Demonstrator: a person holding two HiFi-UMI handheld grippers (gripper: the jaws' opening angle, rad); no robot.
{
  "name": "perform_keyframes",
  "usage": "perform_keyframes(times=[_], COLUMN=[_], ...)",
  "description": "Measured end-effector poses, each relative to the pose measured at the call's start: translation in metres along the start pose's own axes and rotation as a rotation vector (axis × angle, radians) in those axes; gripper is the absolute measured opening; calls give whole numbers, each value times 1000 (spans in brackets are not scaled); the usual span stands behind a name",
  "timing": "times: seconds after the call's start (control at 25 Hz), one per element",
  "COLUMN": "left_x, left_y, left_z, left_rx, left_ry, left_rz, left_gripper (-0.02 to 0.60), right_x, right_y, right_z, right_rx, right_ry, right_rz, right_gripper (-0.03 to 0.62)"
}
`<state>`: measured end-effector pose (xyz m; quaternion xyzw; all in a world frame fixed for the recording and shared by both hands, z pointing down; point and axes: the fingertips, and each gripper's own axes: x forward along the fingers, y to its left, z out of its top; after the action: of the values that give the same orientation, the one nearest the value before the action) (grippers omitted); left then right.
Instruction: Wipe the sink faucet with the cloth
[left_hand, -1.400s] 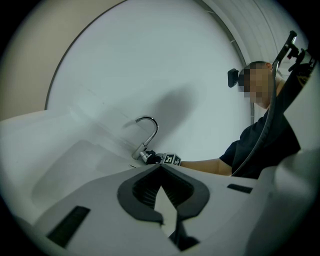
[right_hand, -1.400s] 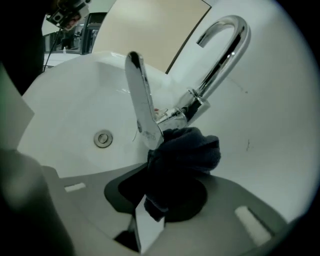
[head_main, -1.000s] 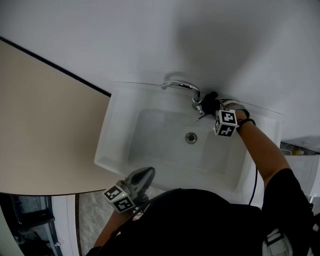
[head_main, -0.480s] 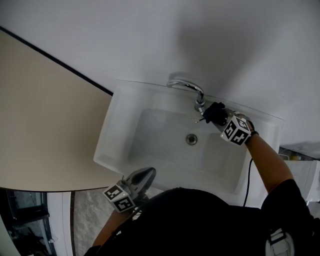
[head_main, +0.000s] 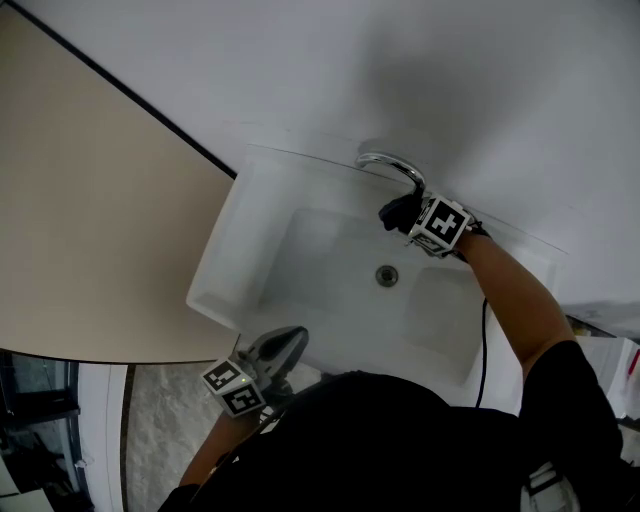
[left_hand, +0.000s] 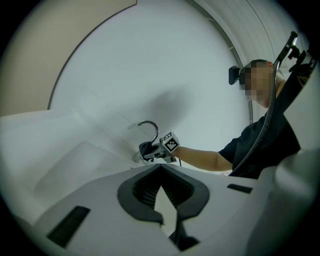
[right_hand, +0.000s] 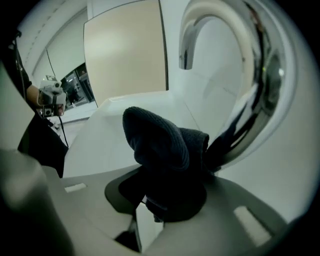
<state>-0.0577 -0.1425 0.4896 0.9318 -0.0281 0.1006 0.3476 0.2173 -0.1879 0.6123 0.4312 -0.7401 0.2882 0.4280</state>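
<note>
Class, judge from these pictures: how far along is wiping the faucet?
Done: the cloth is clamped in the right gripper. In hand: it is up against the curved faucet, under its arch. Left: how much has been wiped cannot be told; no wiped patch shows. The left gripper idles shut at the near edge of the sink.

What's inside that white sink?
Only a round drain shows on the sink's bare floor. The right tool and its dark cloth cover a small part beneath the faucet.
</note>
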Motion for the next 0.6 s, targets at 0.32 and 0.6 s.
perform_keyframes(times=[0.32,0.6], left_x=[-18,-25], left_y=[12,17], left_z=[-3,-6], left_rx=[-36,-53], left_ry=[-32,-58], left_rz=[6,4], left_gripper=[0,0], right_x=[-14,-26], right_y=[-13,-37], right_z=[-33,-124], right_rx=[173,149], right_ry=[27,307], right_rz=[38,-110], right_gripper=[69,69])
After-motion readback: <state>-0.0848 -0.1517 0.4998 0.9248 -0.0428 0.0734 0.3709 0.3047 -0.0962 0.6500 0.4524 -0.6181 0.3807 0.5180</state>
